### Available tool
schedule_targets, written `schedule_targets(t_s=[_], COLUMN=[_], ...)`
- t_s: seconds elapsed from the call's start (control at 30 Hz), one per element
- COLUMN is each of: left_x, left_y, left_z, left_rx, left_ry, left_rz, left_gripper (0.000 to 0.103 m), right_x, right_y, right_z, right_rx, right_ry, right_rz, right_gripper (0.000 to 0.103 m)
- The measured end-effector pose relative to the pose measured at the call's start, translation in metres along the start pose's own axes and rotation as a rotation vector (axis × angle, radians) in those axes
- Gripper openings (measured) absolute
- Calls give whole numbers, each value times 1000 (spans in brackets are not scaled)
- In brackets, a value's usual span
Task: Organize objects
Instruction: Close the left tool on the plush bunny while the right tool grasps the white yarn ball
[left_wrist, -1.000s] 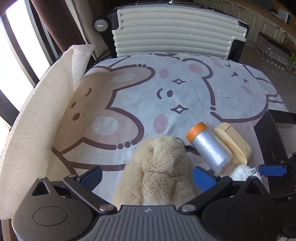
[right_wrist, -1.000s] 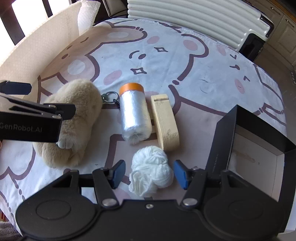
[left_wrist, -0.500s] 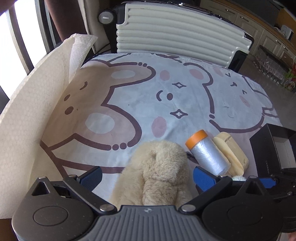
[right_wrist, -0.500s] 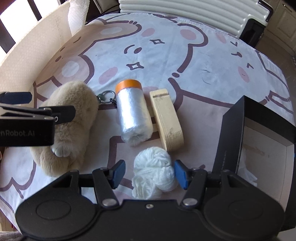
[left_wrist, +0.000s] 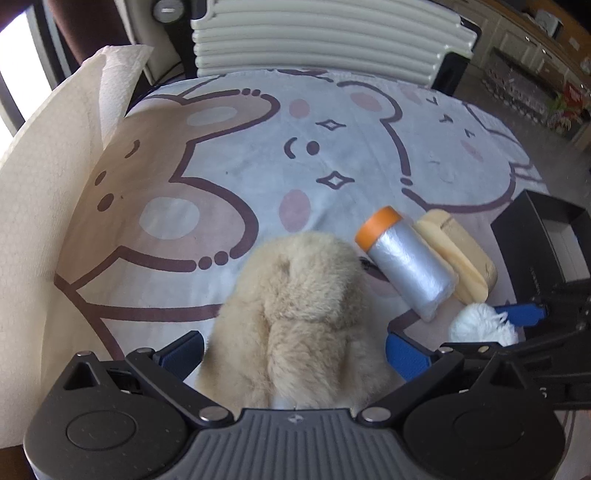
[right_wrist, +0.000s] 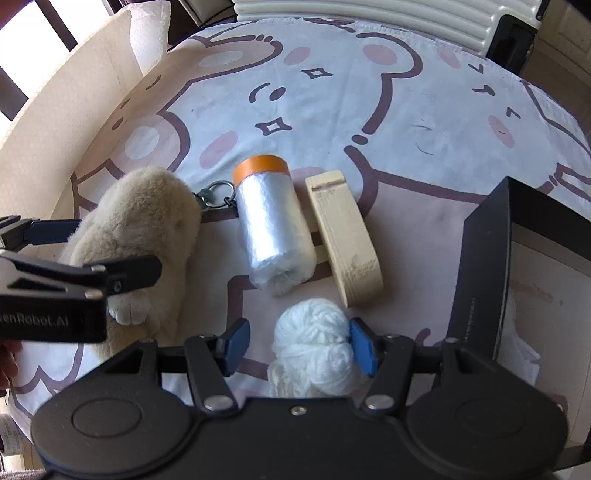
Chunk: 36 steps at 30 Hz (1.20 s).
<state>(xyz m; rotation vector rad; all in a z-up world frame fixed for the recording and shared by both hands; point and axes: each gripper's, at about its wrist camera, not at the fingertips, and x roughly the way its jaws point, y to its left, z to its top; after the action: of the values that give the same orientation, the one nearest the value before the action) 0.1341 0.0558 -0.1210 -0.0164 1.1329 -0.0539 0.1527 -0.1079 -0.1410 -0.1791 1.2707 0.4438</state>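
On the bear-print cloth (right_wrist: 369, 110) you're straddling the plush toy (left_wrist: 295, 314) with your left gripper (left_wrist: 293, 354), jaws spread and not yet pressing, its long axis running along the fingers, while your right gripper (right_wrist: 299, 343) is bracketing the white yarn ball (right_wrist: 314, 347), right pad touching, left pad apart, nothing clamped. Right wrist view is showing the black box (right_wrist: 480, 258) interior just right of the yarn plus the toy's keyring (right_wrist: 216, 194); left view is showing only a box corner.
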Motion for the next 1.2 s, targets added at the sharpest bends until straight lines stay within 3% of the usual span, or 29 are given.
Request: schedule_targets(t_s=[0.53,0.87,1.2], left_x=[28,39,41], left_y=[-32,-38,-36], left_z=[0,4,3], left_rx=[112,66,106], left_ry=[123,168,179], left_rz=[133,162,243], left_gripper=[103,103,103], right_x=[8,1,0], right_y=[-13,-6,-5], right_z=[-7,-11,-15], right_rx=[-38,-88,-92], right_ry=[44,38,39], right_rz=[-35,-46,-52], right_gripper=[56,51,50])
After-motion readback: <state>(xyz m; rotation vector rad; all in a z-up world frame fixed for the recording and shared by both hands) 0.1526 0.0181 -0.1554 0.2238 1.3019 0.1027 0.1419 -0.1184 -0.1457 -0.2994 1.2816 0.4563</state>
